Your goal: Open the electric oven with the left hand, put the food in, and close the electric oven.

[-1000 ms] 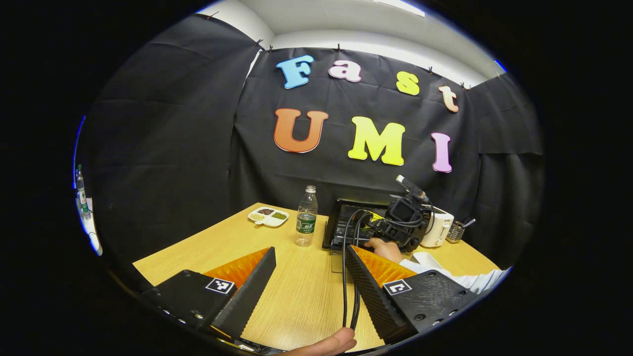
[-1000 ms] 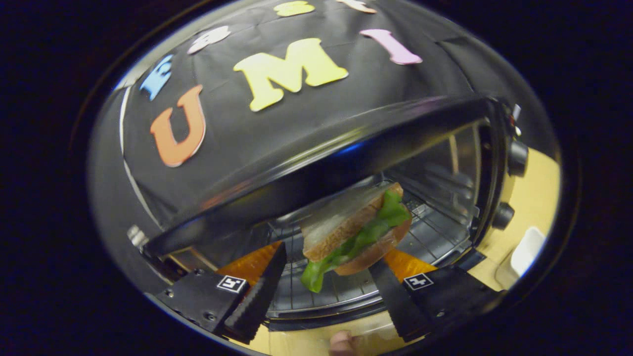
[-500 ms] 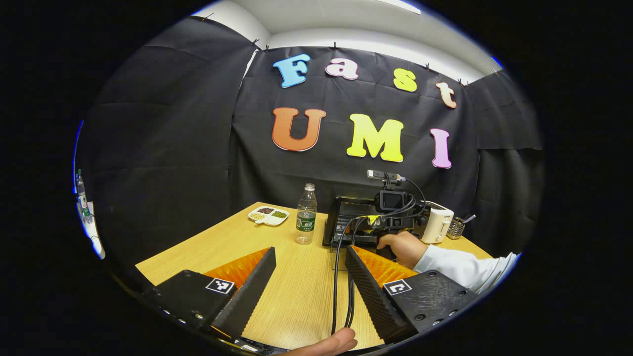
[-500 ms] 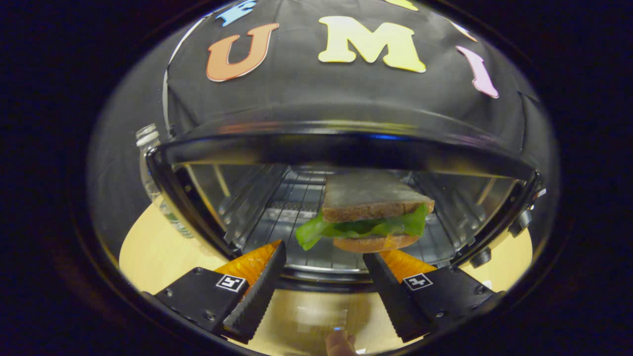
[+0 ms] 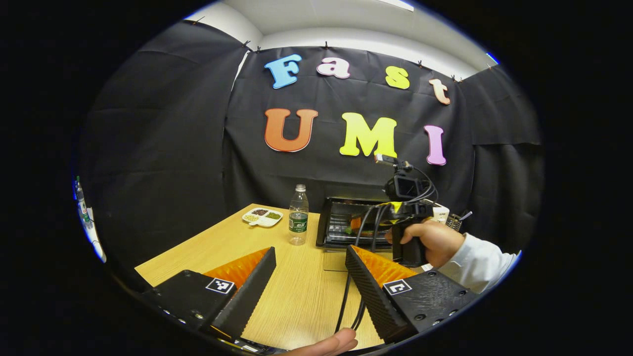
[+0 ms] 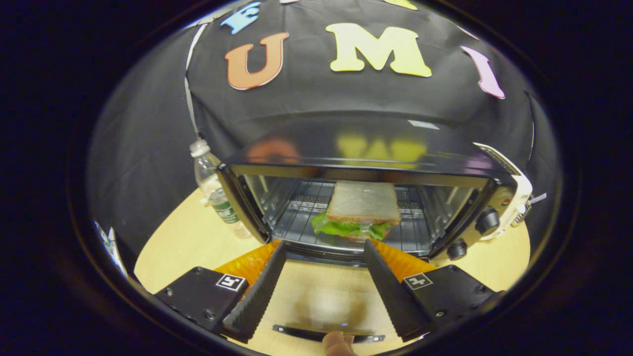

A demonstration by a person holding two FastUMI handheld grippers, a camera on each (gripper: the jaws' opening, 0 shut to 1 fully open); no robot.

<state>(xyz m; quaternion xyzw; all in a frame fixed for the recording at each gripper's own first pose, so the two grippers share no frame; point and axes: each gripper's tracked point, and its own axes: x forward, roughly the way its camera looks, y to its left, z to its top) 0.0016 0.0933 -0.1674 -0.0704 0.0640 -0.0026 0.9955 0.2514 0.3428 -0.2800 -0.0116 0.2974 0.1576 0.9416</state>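
Inside the open oven [image 6: 361,170] lies the sandwich [image 6: 360,211]; both grippers [image 6: 321,284] [image 5: 309,284] gape; bottle [image 5: 298,215] probably stands beside.

1. The oven [image 5: 346,225] interior is partly hidden in the left gripper view by the right gripper's cables and hand [image 5: 435,240].
2. The sandwich's [image 6: 361,212] bottom slice sits mostly hidden behind lettuce.
3. The dish [image 5: 262,216] contents are too small to identify.

Materials and finishes: the electric oven [image 6: 366,148] is cased in glossy black metal, with a wire rack [image 6: 296,230] of bright metal inside; the table [image 5: 232,242] is surfaced in matt, wood-grained laminate; the water bottle [image 5: 298,216] is formed of clear plastic; the booth wall [image 5: 163,143] is draped in matt black cloth.
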